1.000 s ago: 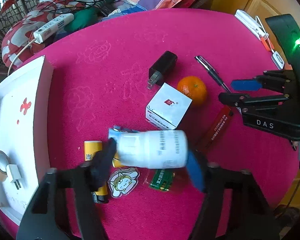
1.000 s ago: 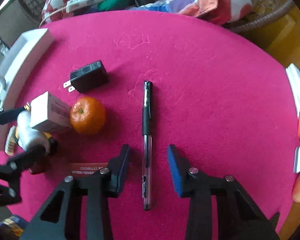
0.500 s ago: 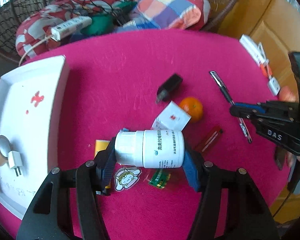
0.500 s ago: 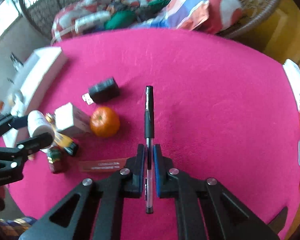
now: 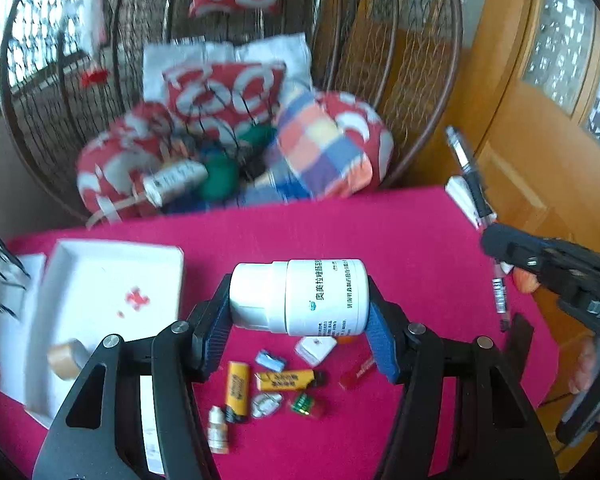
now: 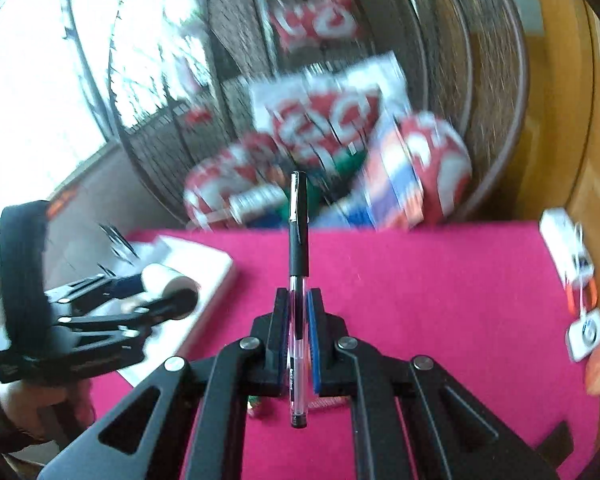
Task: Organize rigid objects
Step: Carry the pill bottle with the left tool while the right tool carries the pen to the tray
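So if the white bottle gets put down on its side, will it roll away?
Probably. The white bottle is round and smooth, so it could roll sideways on the flat pink tablecloth. It looks like stiff plastic, as the left gripper squeezes it without denting. Standing upright would likely be steadier.

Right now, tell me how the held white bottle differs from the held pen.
The white bottle is fat and opaque; the pen is thin with a clear barrel. The bottle lies crosswise in the left gripper; the pen runs lengthwise through the right gripper. Both hang clamped above the pink table.
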The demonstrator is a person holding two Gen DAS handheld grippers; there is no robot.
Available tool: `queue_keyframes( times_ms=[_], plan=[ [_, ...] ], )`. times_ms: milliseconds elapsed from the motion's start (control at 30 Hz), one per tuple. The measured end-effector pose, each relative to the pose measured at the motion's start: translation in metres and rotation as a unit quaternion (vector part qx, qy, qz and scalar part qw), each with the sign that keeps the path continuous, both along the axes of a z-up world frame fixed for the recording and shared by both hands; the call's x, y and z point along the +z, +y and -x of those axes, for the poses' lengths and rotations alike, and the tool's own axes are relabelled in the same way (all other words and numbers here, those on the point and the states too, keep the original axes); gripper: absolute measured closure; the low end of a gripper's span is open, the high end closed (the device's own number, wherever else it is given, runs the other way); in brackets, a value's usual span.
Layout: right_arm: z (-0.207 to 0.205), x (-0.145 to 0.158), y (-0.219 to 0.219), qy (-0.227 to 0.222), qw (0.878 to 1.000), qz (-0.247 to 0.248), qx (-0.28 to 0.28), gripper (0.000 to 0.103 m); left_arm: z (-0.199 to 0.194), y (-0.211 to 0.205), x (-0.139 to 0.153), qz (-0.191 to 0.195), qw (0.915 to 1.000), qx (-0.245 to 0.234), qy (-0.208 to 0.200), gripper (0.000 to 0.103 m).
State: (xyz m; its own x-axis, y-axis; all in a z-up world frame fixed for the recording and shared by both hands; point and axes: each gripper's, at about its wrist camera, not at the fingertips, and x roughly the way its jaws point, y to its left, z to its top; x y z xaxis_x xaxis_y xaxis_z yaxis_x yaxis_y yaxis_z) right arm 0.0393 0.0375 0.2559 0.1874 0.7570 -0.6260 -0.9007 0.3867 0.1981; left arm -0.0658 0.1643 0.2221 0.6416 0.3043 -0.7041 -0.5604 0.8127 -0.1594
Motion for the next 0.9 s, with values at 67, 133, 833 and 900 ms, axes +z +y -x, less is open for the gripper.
queue_keyframes(
  times_ms=[67, 133, 833, 900],
  plan=[
    [0.013, 0.02, 0.001, -0.013, 1.0, -0.027, 0.007, 0.097, 0.006, 0.002, 0.014, -0.008, 0.9999, 0.007, -0.006, 0.043],
    [0.024, 0.04, 0.002, -0.023, 0.998, -0.054, 0.012, 0.097, 0.015, 0.004, 0.031, -0.019, 0.9995, 0.014, -0.022, 0.043],
    [0.088, 0.11, 0.006, -0.07, 0.984, -0.161, 0.031, 0.097, 0.085, 0.032, 0.105, -0.095, 0.9906, 0.045, -0.087, 0.043],
    [0.09, 0.111, 0.008, -0.069, 0.984, -0.161, 0.034, 0.097, 0.088, 0.033, 0.106, -0.096, 0.9905, 0.047, -0.087, 0.043]
  ],
)
